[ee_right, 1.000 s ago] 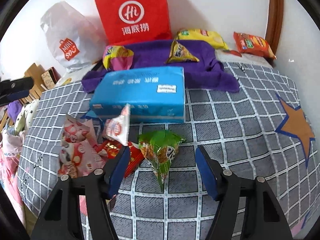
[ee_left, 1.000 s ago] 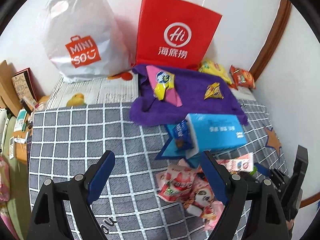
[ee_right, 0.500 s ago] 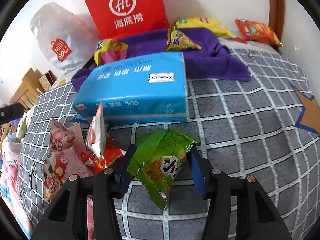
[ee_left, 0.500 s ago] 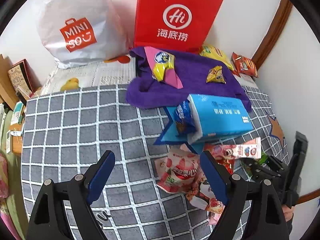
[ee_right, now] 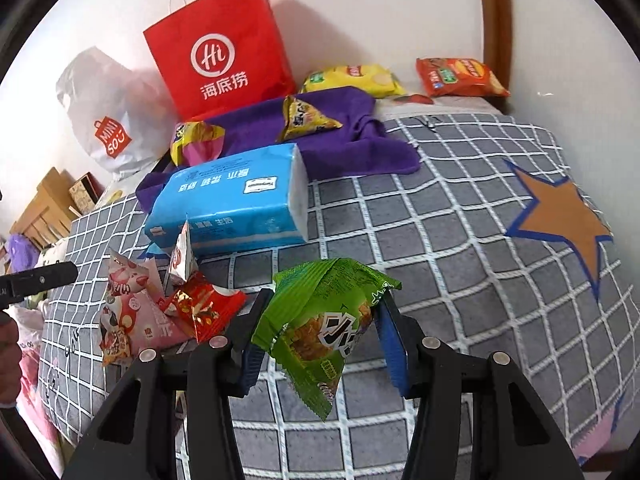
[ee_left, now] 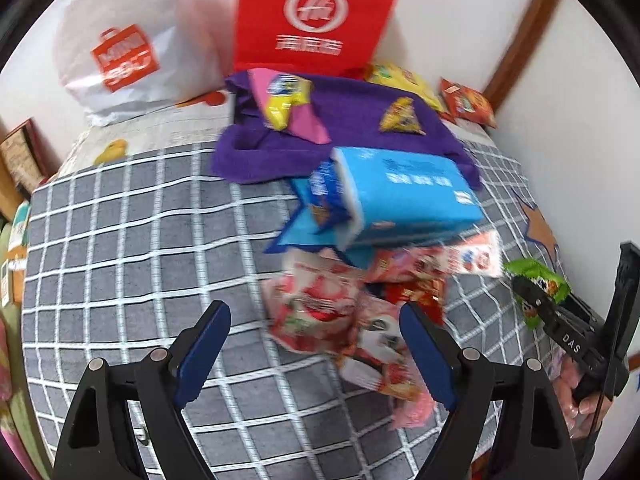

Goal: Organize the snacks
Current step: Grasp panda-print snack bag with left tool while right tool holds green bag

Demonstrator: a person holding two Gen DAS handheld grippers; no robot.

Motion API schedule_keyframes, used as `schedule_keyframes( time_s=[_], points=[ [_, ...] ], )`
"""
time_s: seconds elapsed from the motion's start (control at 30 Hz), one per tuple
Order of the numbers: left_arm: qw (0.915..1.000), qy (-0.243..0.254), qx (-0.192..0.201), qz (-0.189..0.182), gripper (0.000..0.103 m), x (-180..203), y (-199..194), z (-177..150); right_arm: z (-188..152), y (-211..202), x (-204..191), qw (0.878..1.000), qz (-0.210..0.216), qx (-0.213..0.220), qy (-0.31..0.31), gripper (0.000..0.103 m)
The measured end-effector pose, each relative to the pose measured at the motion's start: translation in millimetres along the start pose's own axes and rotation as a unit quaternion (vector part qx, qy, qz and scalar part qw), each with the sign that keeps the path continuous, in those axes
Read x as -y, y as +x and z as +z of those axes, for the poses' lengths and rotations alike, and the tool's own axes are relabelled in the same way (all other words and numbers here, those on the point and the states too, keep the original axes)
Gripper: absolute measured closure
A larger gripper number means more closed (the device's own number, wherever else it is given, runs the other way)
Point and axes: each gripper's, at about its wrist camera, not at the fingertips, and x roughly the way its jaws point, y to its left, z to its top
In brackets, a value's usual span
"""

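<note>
My right gripper (ee_right: 324,299) is shut on a green snack packet (ee_right: 320,328) and holds it just above the grey checked bedspread (ee_right: 460,240). The same green packet (ee_left: 536,276) shows at the right edge of the left wrist view. My left gripper (ee_left: 313,309) stands open over a heap of pink and red snack packets (ee_left: 320,296), with nothing between its fingers. That heap (ee_right: 160,312) lies to the left of my right gripper, in front of a blue tissue pack (ee_right: 232,200).
A purple towel (ee_right: 344,140) behind the tissue pack carries a triangular yellow packet (ee_right: 304,118) and a yellow-pink one (ee_right: 196,140). A red paper bag (ee_right: 220,52) and a white plastic bag (ee_left: 124,52) stand against the wall. Yellow chips (ee_right: 352,78) and red chips (ee_right: 460,76) lie far right.
My right gripper closed on the green packet and lifted it off the bedspread. My left gripper moved forward and down towards the pink and red heap, still open.
</note>
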Motion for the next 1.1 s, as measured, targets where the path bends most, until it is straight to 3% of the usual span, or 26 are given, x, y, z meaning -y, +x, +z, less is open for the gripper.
schedule_keyframes(
  time_s=[0.13, 0.37, 0.53, 0.6, 0.7, 0.93, 1.1],
  points=[
    [0.9997, 0.02, -0.01, -0.01, 0.019, 16, 10, -3, -6, -11, 5, 1.0, -0.004, 0.006, 0.005, 0.053],
    [0.9976, 0.041, -0.051, -0.023, 0.034, 32, 41, -10, -10, -21, 14, 1.0, -0.029, 0.01, 0.001, 0.053],
    [0.9942, 0.058, -0.083, -0.035, 0.039, 44, 62, -16, -11, -22, 20, 0.999, -0.032, 0.009, 0.008, 0.053],
    [0.9935, 0.066, -0.088, -0.03, 0.055, 47, 67, -19, -12, -22, 21, 0.999, -0.032, 0.008, 0.007, 0.053],
    [0.9941, 0.056, -0.082, -0.044, 0.06, 45, 65, -19, -12, -23, 21, 0.999, -0.035, 0.008, 0.004, 0.053],
    [0.9963, 0.035, -0.052, -0.058, 0.06, 35, 32, -13, -10, -27, 18, 1.0, -0.027, 0.012, 0.004, 0.053],
    [0.9978, 0.038, -0.029, -0.047, 0.06, 35, 8, -8, -8, -42, 11, 0.999, -0.02, 0.025, 0.0, 0.053]
  ],
)
